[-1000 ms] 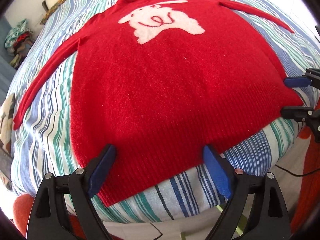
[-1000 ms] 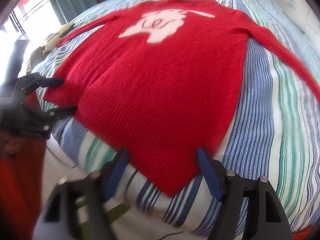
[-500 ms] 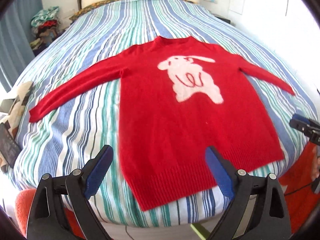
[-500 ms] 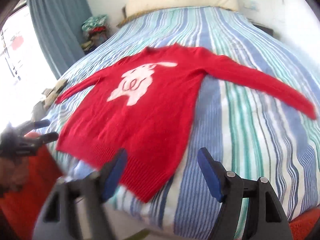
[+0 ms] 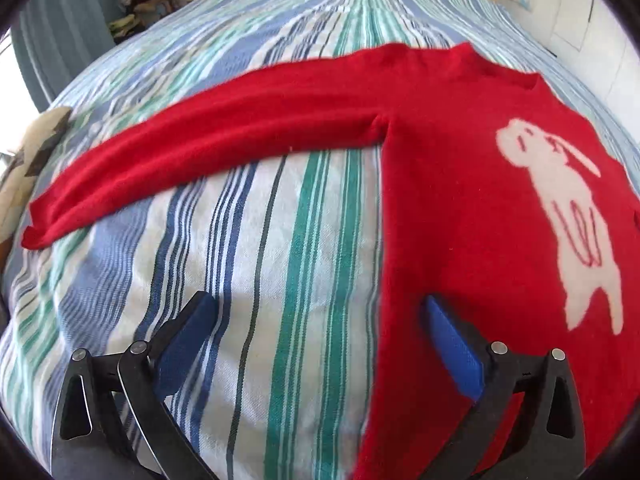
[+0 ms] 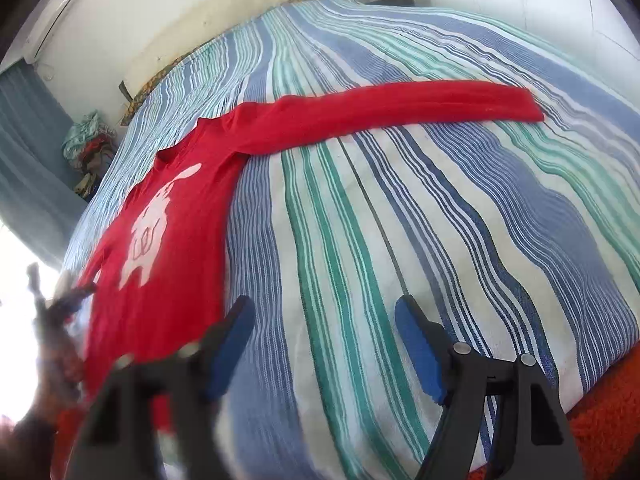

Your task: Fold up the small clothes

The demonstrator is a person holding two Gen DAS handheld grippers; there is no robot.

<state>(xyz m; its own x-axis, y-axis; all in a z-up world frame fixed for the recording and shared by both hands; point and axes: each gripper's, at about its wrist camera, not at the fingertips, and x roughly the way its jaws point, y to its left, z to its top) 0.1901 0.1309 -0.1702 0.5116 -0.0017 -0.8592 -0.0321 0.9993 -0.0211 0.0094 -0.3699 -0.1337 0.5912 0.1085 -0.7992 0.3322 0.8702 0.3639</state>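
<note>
Left wrist: left gripper [image 5: 316, 344] fingers spread, empty, straddling the red sweater's [image 5: 460, 208] side edge (right gripper [image 6: 324, 344] likewise gaping over striped bedspread [image 6: 400, 208]).

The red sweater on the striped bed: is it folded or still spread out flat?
Spread flat. The red sweater lies front up, rabbit motif showing, each sleeve stretched straight out over the striped bedspread; no fold shows in either view.

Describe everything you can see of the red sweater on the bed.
The sweater is red, fuzzy-looking knit, with a white rabbit on the chest and a plain round neck. It lies flat, face up, unfolded on the striped bedspread, both long sleeves stretched straight out sideways. The hem is out of view. The left tool is open, one finger over the body's side edge, contact unclear; the right tool is open beside it.
</note>
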